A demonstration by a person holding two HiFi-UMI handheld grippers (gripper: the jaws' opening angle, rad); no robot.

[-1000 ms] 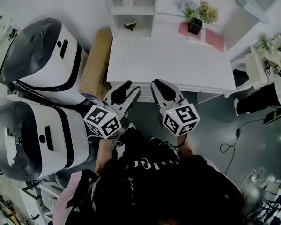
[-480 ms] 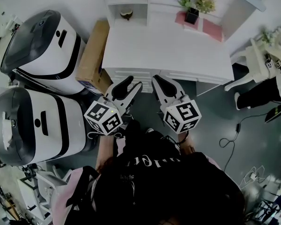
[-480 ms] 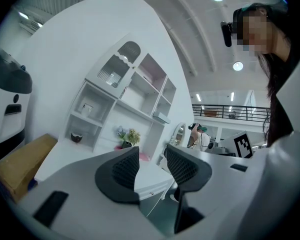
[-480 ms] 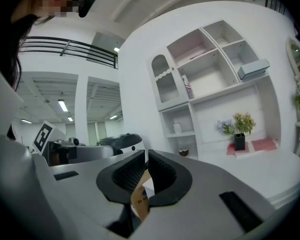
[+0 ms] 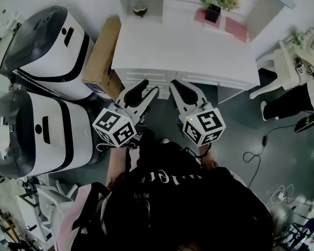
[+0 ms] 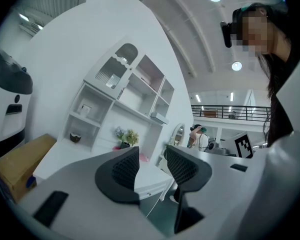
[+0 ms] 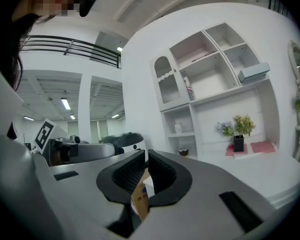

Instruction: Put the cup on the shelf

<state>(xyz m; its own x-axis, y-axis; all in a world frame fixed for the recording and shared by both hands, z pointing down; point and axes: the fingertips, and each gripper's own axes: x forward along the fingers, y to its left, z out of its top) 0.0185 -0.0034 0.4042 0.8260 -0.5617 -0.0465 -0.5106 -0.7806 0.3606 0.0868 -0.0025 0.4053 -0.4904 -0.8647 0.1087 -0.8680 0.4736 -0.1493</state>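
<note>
Head view: my left gripper [image 5: 148, 86], jaws apart and empty, and right gripper [image 5: 179, 87], jaws nearly together on nothing, have drawn back from the white desk [image 5: 188, 46]. The small white cup [image 6: 85, 109] stands on the white shelf unit [image 6: 92, 120], so the task appears done.

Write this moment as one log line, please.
left claw open, empty | right claw shut, empty | cup on shelf | both claws held before desk

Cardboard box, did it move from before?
No. The cardboard box still stands against the white table's left side; only the view shifted.
</note>
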